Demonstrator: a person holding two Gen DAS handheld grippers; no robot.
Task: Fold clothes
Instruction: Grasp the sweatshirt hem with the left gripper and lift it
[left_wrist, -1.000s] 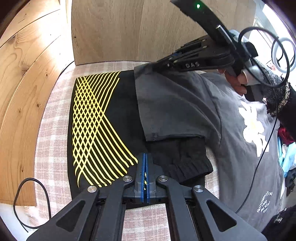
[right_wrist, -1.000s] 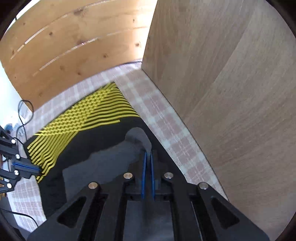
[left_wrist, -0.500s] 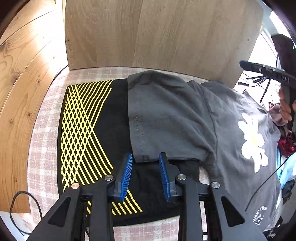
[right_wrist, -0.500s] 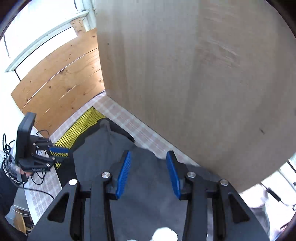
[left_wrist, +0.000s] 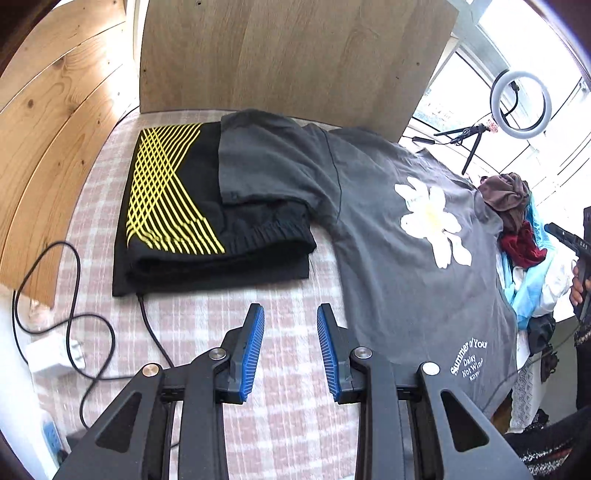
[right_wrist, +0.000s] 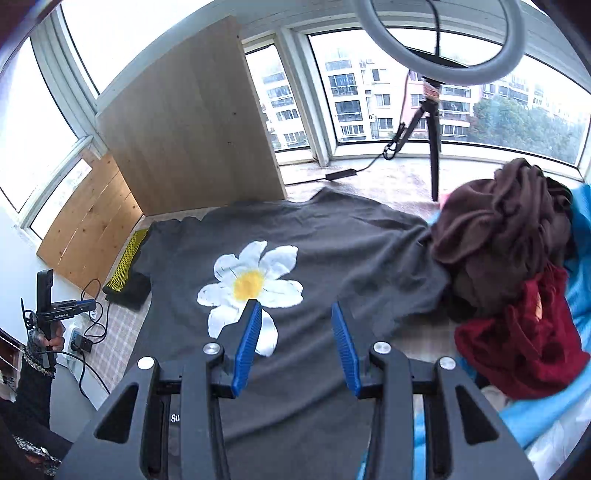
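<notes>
Grey T-shirt flat, collar toward window

A pink-and-white checked cloth covers the surface, backed by 1 pale upright wooden board and knotty pine panelling. A black cable loops near a white plug adapter. A white ring light on a black tripod stands before the windows.

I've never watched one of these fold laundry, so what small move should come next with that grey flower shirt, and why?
Probably bring both open grippers down to pinch the grey T-shirt at one edge. It lies spread flat, unfolded, one sleeve draped over the folded black garment, and neither the left gripper nor the right gripper holds anything.
</notes>
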